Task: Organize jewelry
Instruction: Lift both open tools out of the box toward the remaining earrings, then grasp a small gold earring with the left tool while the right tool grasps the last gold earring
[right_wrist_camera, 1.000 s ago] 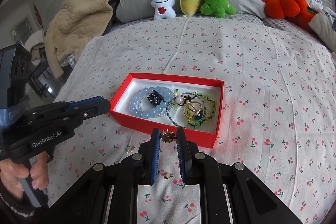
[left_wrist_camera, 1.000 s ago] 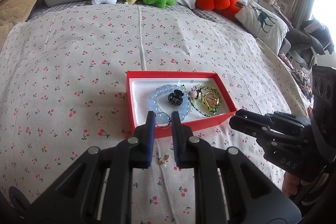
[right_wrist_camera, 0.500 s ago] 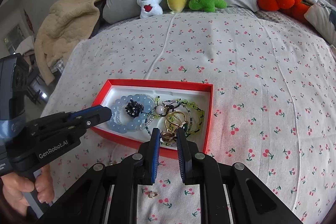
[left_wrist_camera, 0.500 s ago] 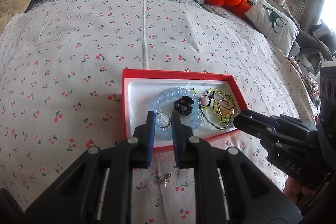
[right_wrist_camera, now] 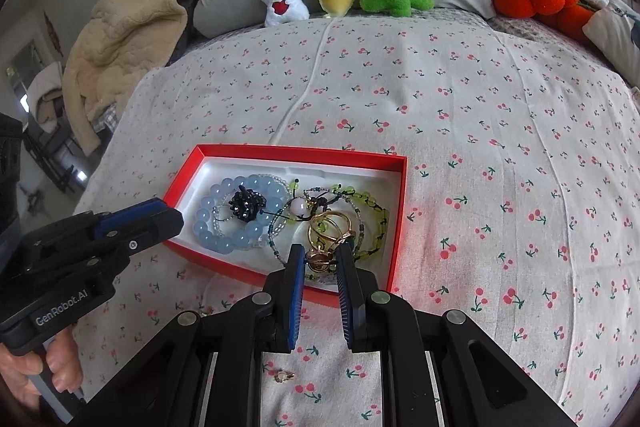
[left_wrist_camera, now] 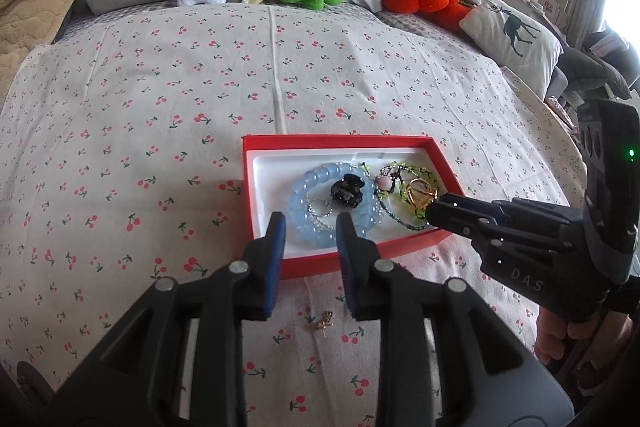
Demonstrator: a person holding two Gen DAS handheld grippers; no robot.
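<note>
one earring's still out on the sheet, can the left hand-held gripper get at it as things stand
Probably yes: the earring lies alone on the sheet, just short of the open left hand-held gripper, with nothing over it; the gripper would need to draw back.

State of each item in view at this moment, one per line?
red box: lid off, holding jewelry
blue bead bracelet: lying in box
left gripper: just opened, nothing gripped
right gripper: shut on gold earring, over box
loose earring: on bedsheet, outside box

"DAS" on right hand-held gripper point(left_wrist_camera: 434, 213); "GenRobot.AI" on left hand-held gripper point(right_wrist_camera: 172, 221)
</note>
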